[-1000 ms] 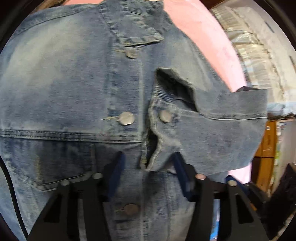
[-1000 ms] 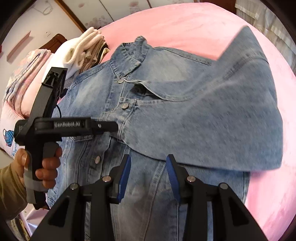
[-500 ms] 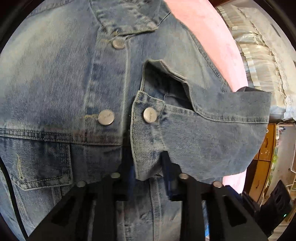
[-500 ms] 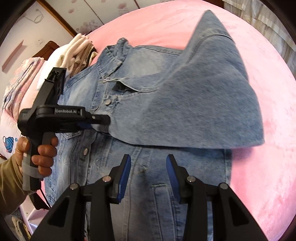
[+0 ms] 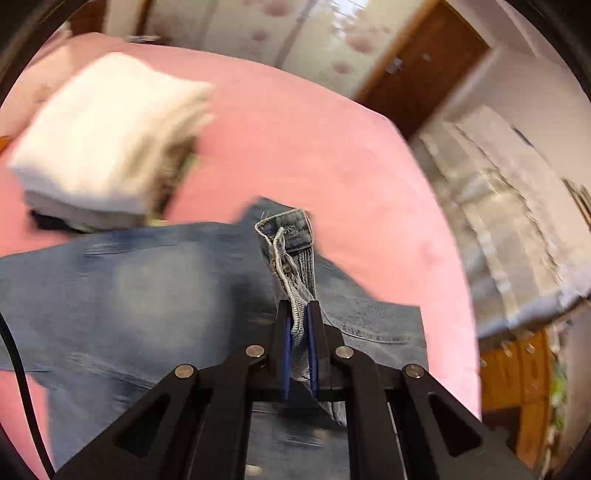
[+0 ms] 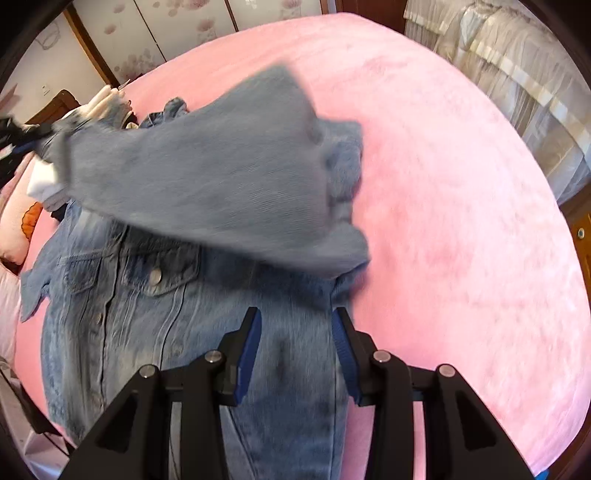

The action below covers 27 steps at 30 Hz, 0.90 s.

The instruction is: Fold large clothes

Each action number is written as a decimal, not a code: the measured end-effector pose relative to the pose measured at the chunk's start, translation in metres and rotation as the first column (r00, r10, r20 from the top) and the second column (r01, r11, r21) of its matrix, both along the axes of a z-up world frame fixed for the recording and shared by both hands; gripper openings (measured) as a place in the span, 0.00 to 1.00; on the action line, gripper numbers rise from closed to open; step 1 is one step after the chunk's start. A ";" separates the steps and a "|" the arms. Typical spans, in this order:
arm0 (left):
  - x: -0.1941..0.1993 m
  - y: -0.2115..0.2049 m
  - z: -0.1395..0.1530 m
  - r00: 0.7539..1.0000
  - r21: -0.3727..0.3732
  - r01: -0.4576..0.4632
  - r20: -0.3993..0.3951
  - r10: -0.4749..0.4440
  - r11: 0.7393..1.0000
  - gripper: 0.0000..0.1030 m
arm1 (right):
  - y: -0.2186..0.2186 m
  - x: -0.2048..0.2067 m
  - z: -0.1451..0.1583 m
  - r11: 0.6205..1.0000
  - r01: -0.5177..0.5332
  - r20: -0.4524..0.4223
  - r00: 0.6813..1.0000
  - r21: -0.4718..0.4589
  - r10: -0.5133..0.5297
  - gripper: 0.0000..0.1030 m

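A blue denim jacket (image 6: 140, 325) lies front up on the pink bed (image 6: 461, 221). My left gripper (image 5: 298, 317) is shut on the cuff (image 5: 291, 236) of one sleeve, which stands up between the blue pads. In the right wrist view that sleeve (image 6: 221, 184) hangs lifted and blurred across the jacket's chest toward the upper left, where the left gripper (image 6: 22, 138) shows only as a dark blur. My right gripper (image 6: 297, 332) hovers open over the jacket's lower part, nothing between its fingers.
A stack of folded white and beige clothes (image 5: 107, 140) sits on the bed beyond the jacket's collar. Patterned pillows (image 6: 14, 229) lie at the left. Wardrobe doors (image 5: 303, 33) stand behind the bed, pale curtains (image 6: 517, 81) to the right.
My left gripper closed on the sleeve cuff and rose, lifting the sleeve off the jacket's chest. My right gripper slid down toward the jacket's hem, still open.
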State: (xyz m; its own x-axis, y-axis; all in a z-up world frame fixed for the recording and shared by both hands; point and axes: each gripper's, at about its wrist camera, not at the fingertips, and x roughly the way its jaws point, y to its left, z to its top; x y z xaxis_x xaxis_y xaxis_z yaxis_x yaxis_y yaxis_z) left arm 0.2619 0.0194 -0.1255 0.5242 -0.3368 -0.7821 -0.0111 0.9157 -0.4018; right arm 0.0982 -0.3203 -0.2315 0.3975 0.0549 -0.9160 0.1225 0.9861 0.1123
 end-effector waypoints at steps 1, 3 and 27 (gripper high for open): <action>-0.002 0.014 -0.012 0.999 0.024 -0.028 -0.037 0.029 0.999 0.06 | 0.002 0.004 -0.002 1.000 -0.002 0.003 1.000 -0.013 0.003 0.39; -0.009 0.032 -0.041 0.992 0.067 -0.060 -0.110 0.067 0.996 0.07 | 0.007 0.012 -0.006 0.999 -0.011 0.011 1.000 -0.032 0.011 0.39; 0.004 0.080 -0.110 0.972 0.014 -0.059 -0.227 0.061 0.998 0.61 | -0.010 0.015 0.017 0.996 0.084 0.034 0.996 0.020 -0.084 0.39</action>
State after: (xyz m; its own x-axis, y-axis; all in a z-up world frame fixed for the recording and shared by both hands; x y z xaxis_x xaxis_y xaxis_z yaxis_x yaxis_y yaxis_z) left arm 0.2657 0.0991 -0.2354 0.3517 -0.3044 -0.8853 -0.1564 0.9133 -0.3761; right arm 0.1133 -0.3299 -0.2142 0.4334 0.0368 -0.9005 0.2004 0.9702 0.1361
